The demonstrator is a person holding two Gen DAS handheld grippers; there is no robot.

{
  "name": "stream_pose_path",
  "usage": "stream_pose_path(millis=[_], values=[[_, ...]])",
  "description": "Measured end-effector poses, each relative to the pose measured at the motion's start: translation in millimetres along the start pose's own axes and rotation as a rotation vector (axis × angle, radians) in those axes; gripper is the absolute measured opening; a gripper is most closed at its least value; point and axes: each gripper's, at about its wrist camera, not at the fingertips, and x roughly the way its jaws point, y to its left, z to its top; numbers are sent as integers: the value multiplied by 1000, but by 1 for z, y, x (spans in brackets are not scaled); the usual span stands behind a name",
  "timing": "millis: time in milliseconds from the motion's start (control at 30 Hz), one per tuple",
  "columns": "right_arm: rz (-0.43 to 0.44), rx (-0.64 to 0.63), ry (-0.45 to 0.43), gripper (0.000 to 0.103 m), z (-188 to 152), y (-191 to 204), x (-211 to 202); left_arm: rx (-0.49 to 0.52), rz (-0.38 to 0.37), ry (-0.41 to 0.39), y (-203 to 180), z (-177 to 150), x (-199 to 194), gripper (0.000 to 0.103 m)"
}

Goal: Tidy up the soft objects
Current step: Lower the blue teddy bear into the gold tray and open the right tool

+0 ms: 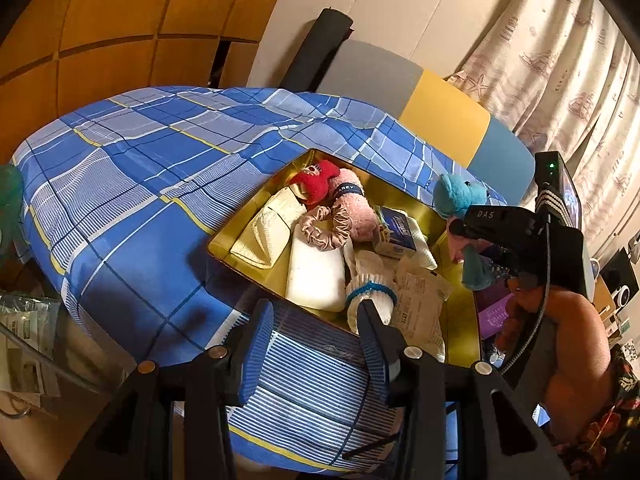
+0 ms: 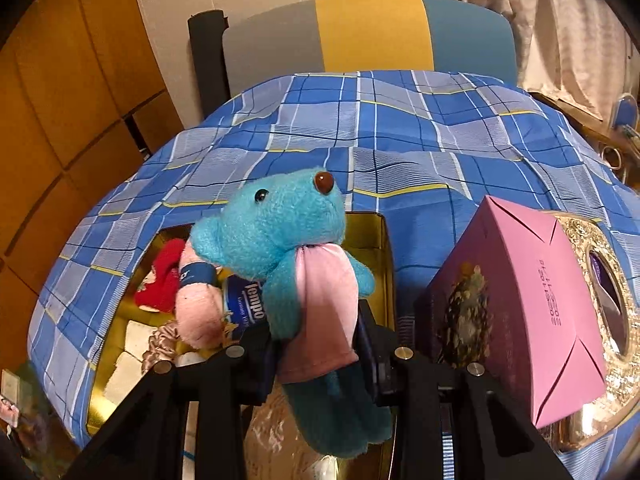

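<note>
In the right wrist view, the right hand-held gripper [image 2: 318, 344] is clamped on a fuzzy turquoise plush bear [image 2: 280, 240] at its waist – the bear wears a smooth pink satin cloth and fills the centre of the frame, head up. Behind it at centre left sits a shiny gold rectangular tin [image 2: 372, 232] on a blue plaid bedsheet [image 2: 400, 140]. A stiff pink cardboard box [image 2: 532, 312] with a glittery oval window stands at the right.

In the left wrist view, the left hand-held gripper [image 1: 316, 344] hangs at lower centre, its 2 ribbed blue pads apart with nothing between them, over the near edge of the tin [image 1: 224, 240]. Inside lie a red plush [image 1: 316, 184], a fluffy pink roll [image 1: 356, 212], a satin scrunchie [image 1: 324, 228], a smooth white block [image 1: 316, 276] and a knitted white sock [image 1: 370, 280] – packed close.
</note>
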Motion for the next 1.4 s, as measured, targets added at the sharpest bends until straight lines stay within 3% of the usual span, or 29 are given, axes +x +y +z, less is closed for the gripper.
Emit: stream_pose_path(millis=[333, 600, 833, 1067, 1200, 1400], values=[[-58, 16, 39, 35, 4, 1, 25, 3, 9, -20, -1, 2, -4, 44], [-111, 11, 61, 45, 7, 2, 40, 2, 56, -14, -1, 4, -1, 45], [-68, 2, 39, 54, -2, 6, 24, -3, 112, 17, -2, 3, 5, 46], [36, 42, 20, 60, -10, 2, -3, 48, 139, 1, -15, 5, 1, 48], [83, 0, 4, 71, -19, 6, -28, 82, 126, -10, -20, 8, -2, 51], [89, -69, -52, 78, -32, 1, -67, 123, 161, -28, -23, 16, -6, 52]])
